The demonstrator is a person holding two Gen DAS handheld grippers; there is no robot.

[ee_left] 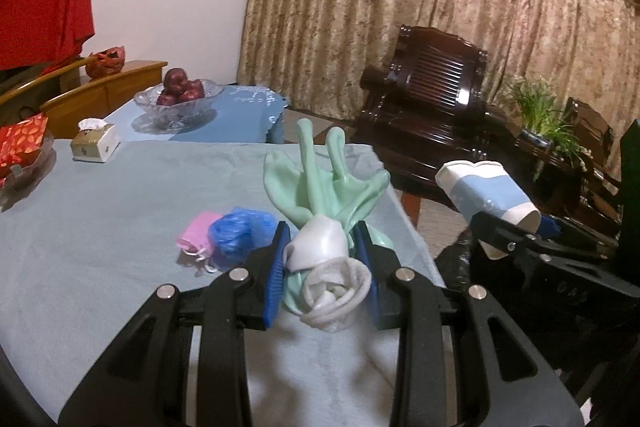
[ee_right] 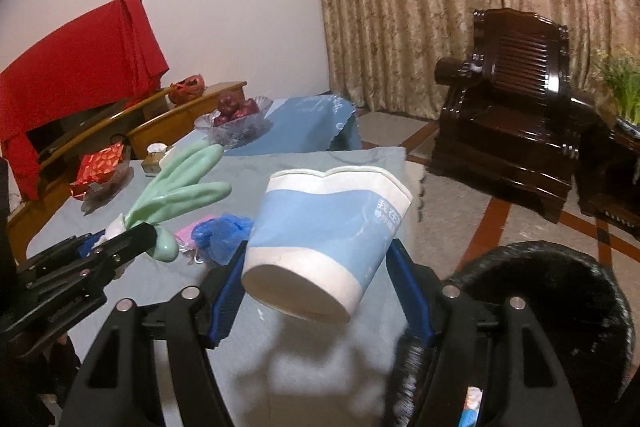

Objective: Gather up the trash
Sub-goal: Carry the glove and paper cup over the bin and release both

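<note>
My left gripper (ee_left: 323, 247) is shut on a mint-green rubber glove (ee_left: 320, 179) with a white rolled cuff, held above the table; its fingers point up. It also shows in the right wrist view (ee_right: 176, 191). My right gripper (ee_right: 320, 267) is shut on a squashed blue-and-white paper cup (ee_right: 324, 235), lifted over the table's right edge; the cup also shows in the left wrist view (ee_left: 484, 195). A crumpled blue plastic piece (ee_left: 236, 231) and a pink pouch (ee_left: 196, 235) lie on the grey-blue tablecloth (ee_left: 100, 219). A black-lined trash bin (ee_right: 560, 307) stands below on the right.
A tissue box (ee_left: 94, 145), a red packet (ee_left: 22, 143) and a glass bowl of red apples (ee_left: 178, 99) sit at the table's far side. A dark wooden armchair (ee_right: 516, 115) and a potted plant (ee_left: 544, 115) stand on the right before the curtain.
</note>
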